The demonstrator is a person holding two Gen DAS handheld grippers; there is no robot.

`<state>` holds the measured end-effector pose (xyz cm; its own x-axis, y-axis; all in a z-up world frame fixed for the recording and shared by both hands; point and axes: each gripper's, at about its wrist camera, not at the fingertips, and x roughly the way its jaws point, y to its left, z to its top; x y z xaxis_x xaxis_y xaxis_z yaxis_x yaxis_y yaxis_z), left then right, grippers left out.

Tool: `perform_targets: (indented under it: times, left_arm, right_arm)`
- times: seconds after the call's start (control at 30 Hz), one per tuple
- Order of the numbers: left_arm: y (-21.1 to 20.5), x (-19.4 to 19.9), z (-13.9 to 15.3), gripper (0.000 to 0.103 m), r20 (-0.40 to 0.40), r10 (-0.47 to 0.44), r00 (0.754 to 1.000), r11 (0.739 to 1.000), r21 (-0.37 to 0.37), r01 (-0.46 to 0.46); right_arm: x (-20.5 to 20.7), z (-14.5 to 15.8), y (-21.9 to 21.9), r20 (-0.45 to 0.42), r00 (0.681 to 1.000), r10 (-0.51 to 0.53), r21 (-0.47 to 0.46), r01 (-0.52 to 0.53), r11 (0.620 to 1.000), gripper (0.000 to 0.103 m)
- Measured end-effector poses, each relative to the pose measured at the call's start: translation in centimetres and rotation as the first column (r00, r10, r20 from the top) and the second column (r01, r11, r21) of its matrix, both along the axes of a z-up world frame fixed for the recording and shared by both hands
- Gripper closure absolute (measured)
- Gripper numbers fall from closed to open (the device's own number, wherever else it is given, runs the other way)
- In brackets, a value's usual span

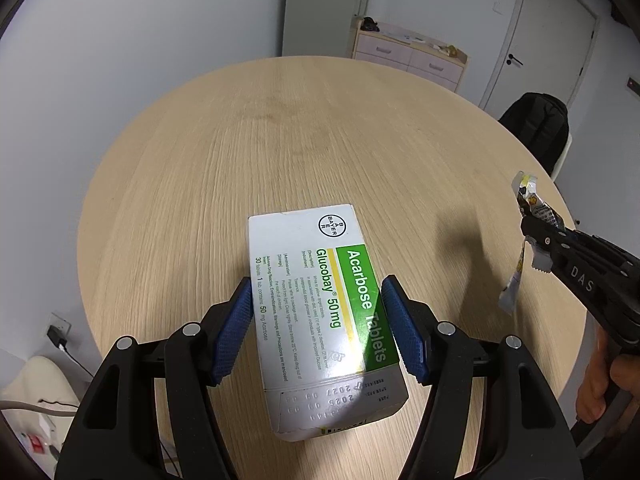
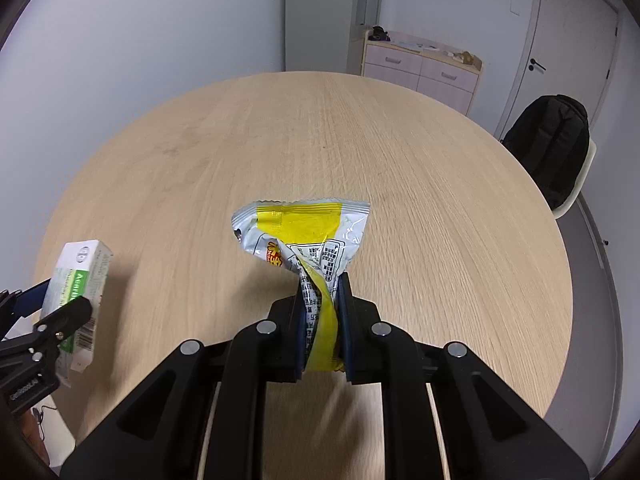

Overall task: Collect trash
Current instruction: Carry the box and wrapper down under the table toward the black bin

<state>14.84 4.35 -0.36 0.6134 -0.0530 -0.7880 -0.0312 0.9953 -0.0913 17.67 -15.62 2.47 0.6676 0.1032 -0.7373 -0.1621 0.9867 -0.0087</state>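
Two grippers hang over a round, light-wood table (image 1: 304, 144) w/ bare grain across most of its top. Room behind: pale walls, a white door (image 1: 548, 40) w/ dark lever handle, a low pink-drawered wooden cabinet (image 1: 408, 56) in the corner, and a black backpack (image 2: 554, 148) propped on a white chair at the table's far right edge.

Left gripper (image 1: 316, 328), blue pads, is clamped on the long sides of a white-and-green cardboard tablet box (image 1: 320, 304), held above the tabletop. Right gripper (image 2: 322, 320) has its jaws nearly together, pinching the twisted neck of a crumpled white-and-yellow plastic snack wrapper (image 2: 304, 236), also clear of the table.

Left wrist view alone shows a wall socket w/ black plug (image 1: 58, 334) low at left, plus a hand (image 1: 600, 384) on the right gripper's handle. Right wrist view alone shows the wrapper's printed face fanned out, and the box's barcode end, seen side-on at far left
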Motion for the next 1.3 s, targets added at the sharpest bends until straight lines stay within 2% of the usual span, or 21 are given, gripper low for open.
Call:
perform_targets:
  times: [0.73,0.97,1.3]
  left_arm:
    - [-2.1,-10.1,0.8,0.039,0.062,-0.024,0.998,1.000,0.016,0.023]
    - [-2.4,-14.2,0.2,0.039,0.075,-0.033,0.997,0.999,0.016,0.032]
    - [-2.9,-18.8,-2.4,0.039,0.065,-0.050,0.997,0.999,-0.008,0.050]
  right_arm:
    - [-13.2,1.2,-1.0,0.071,0.997,0.020,0.051,-0.023,0.998,0.090]
    - [-17.9,0.1,-1.4,0.074,0.997,0.013,0.075,-0.019,0.997,0.090]
    - [-24.0,-2.2,-1.7,0.091,0.996,0.017,0.086,-0.025,0.996,0.090]
